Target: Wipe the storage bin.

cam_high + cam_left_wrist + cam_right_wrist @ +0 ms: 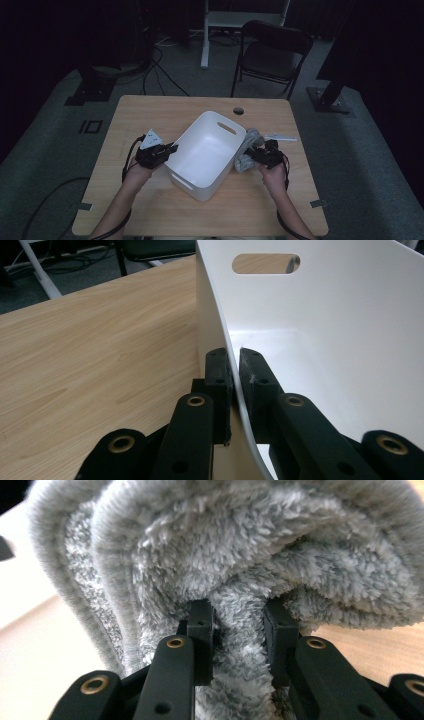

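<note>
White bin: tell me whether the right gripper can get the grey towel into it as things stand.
Probably yes. The right gripper holds the grey towel right beside the white bin, whose open top is unobstructed; the left gripper clamps its wall.

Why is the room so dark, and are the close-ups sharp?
High view: dim surroundings, the white plastic bin brightest. Left gripper view: the bin wall is evenly lit, the near jaws soft. Right gripper view: the grey fluffy towel blurs at its edges.

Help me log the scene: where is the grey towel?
In the high view the grey towel is right of the white bin, against its wall, clamped in the right gripper.
</note>
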A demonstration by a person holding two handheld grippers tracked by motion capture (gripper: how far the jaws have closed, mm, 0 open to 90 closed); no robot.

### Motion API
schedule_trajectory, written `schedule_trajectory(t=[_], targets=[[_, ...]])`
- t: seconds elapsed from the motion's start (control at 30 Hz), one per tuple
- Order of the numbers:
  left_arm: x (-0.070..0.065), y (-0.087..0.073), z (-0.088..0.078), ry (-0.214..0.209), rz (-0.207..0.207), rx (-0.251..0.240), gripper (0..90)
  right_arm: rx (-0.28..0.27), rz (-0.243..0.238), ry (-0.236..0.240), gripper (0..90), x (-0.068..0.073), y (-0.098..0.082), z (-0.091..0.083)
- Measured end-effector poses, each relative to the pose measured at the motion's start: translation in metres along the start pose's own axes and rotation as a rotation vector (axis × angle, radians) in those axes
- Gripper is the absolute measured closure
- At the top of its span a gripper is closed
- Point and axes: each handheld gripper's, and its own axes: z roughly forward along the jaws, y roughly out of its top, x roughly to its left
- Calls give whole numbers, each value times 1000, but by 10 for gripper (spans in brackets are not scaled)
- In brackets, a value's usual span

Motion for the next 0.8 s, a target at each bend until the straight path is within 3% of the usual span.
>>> schedule_trajectory(t=[0.4,0.57,0.67,0.8], targets=[[0,0,0,8,-5,1,833,59,13,-36,716,-8,-14,18],[-1,0,1,13,-9,0,832,106,12,-76,716,-12,-26,34],[0,0,1,14,-13,-2,829,105,31,-72,717,-15,-31,39],[0,0,1,18,-25,-7,825,109,18,-84,718,-12,-29,37]])
